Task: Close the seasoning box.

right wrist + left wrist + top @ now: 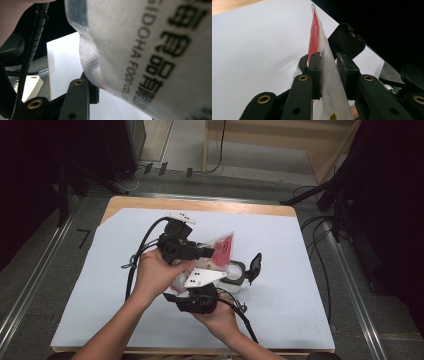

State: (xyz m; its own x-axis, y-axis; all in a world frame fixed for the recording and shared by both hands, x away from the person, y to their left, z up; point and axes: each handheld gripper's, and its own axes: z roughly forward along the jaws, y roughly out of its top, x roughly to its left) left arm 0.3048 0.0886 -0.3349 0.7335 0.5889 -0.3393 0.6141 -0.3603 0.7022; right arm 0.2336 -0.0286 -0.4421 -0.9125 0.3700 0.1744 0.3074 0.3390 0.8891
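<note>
A translucent food pouch [222, 251] with red print hangs above the middle of the table between both grippers. My left gripper [210, 252] comes in from the left and is shut on the pouch [329, 82], one pad on each side, the red top edge rising past the tips. My right gripper [197, 289] grips the pouch's near end from below. In the right gripper view the printed pouch [150, 50] lies against my one visible finger [82, 97] and hides the other. A clear jar [235, 274] with its black lid [255, 265] flipped open stands just right of the pouch; the lid [347, 40] shows behind my left jaws.
A white sheet [280, 310] covers the wooden table [200, 204]. Black cables [137, 255] trail from both grippers over the left and near parts of the sheet. Dark stands and floor cables surround the table.
</note>
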